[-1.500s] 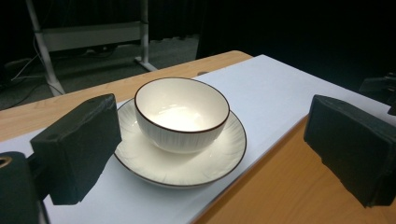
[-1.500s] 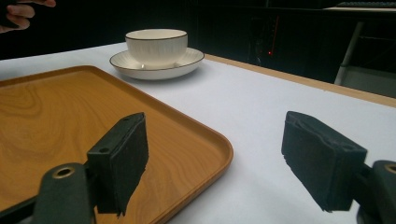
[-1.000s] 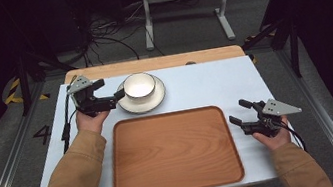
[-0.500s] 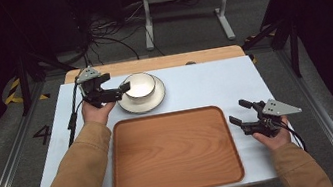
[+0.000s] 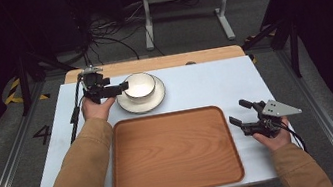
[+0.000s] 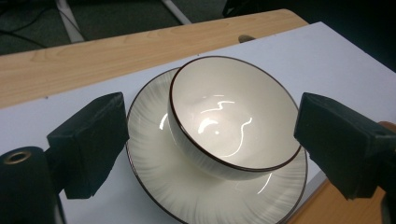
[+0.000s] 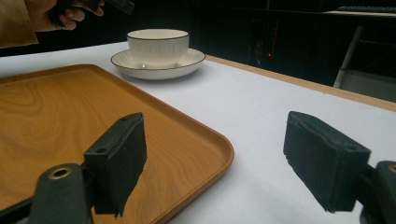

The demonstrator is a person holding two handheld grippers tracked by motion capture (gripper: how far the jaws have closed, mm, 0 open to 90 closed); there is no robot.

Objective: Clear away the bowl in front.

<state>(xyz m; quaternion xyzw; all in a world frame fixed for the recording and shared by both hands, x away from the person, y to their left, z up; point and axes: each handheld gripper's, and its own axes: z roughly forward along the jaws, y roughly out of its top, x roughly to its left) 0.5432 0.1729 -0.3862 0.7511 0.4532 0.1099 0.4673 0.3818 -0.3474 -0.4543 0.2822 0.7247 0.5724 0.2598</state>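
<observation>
High view: left hand-held gripper [image 5: 123, 86] has slid up to the cream ceramic bowl [image 5: 139, 86], jaws wide but just narrowing, gripping nothing yet; a grasp looks imminent.

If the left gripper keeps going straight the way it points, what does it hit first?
Most likely the bowl: the left gripper has its fingers spread either side of the rim, jaws just closing a little, nothing pressed yet. The bowl sits on the saucer. The remaining gap is hard to judge.
</observation>
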